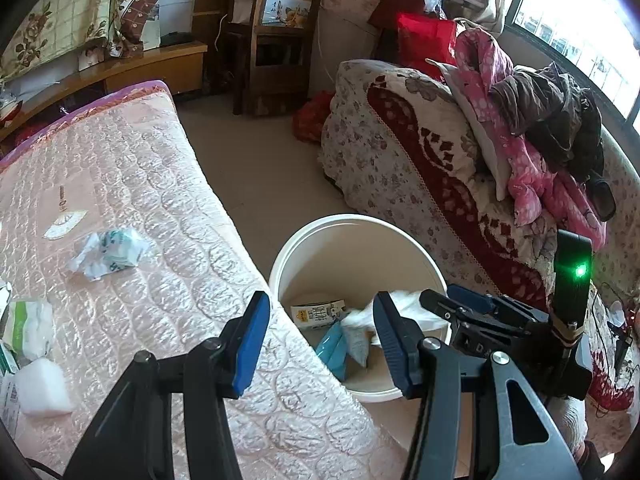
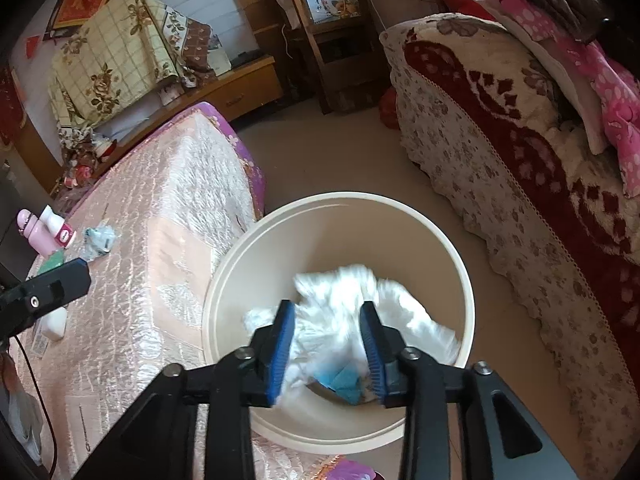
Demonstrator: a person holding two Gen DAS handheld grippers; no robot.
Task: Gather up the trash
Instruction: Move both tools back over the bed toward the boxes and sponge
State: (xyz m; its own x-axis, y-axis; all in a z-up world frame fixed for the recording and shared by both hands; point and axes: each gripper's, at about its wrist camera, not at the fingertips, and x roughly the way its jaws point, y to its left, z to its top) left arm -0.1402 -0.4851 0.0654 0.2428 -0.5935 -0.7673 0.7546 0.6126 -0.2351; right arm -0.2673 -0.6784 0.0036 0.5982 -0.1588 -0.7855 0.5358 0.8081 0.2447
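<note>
- Right gripper (image 2: 328, 344) sits directly over the cream bin (image 2: 224, 280), jaws part-way open with a white crumpled tissue wad (image 2: 360, 300) between and below them. The wad is motion-blurred; can't tell if the pads are touching it or if it's loose.
- Left gripper (image 1: 320, 344) hovers over the bed edge next to the bin, jaws wide apart, nothing between them.
- Bin stands on the floor, between the pink quilted bed (image 1: 140, 184) and the floral-covered sofa (image 1: 400, 152), just beside the bed edge.
- Already in the bin: a small carton (image 1: 316, 310) with a yellow label, a blue wrapper (image 1: 334, 346), and the white wad on top.
- On the bed: a crumpled white-and-green wrapper (image 1: 110, 252), lying well apart from the bin.
- Near the left edge of the left wrist view: a green-and-white tissue pack (image 1: 28, 330) and a white foam-like block (image 1: 42, 386), close together.
- The right wrist view also shows a pink bottle (image 2: 36, 232) on the far side of the bed, near the crumpled wrapper.
- Sofa has pink and brown clothes (image 1: 532, 128) piled on it.
</note>
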